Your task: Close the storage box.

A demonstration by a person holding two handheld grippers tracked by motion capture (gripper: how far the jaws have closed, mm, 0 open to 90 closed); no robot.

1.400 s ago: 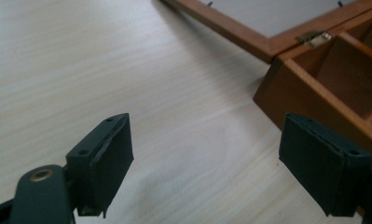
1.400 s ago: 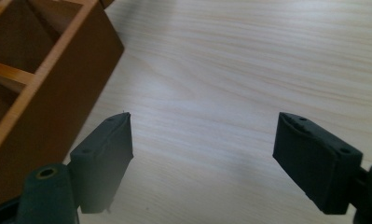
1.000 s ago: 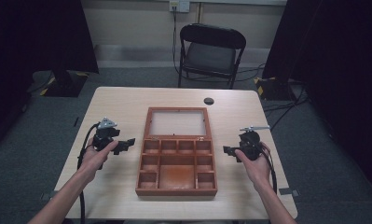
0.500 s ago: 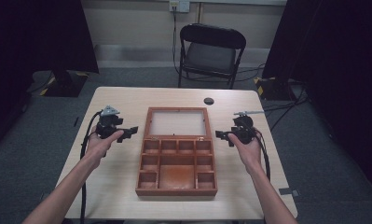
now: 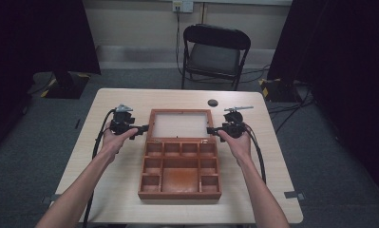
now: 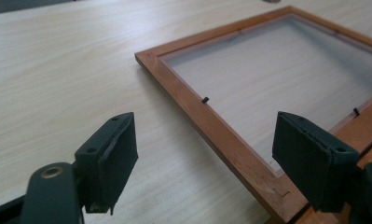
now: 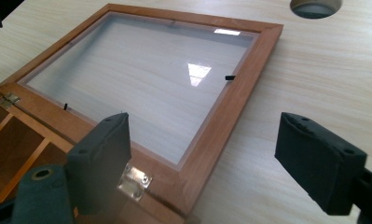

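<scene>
A wooden box (image 5: 180,173) lies open mid-tabletop (image 5: 106,190), its glass lid (image 5: 181,124) flat behind it. The left gripper (image 5: 140,129) and right gripper (image 5: 212,130) flank the lid's near corners, jaws wide, holding nothing. Beyond stands a chair (image 5: 214,54).

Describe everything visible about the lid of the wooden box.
The lid is a reddish-brown wooden frame around a clear pane, through which the pale table shows. It lies fully open, flat on the table behind the compartmented box, joined to it by small metal hinges. Tiny black clips hold the pane at the frame's inner edge. The left gripper and right gripper, both open, flank its near corners without touching it.
</scene>
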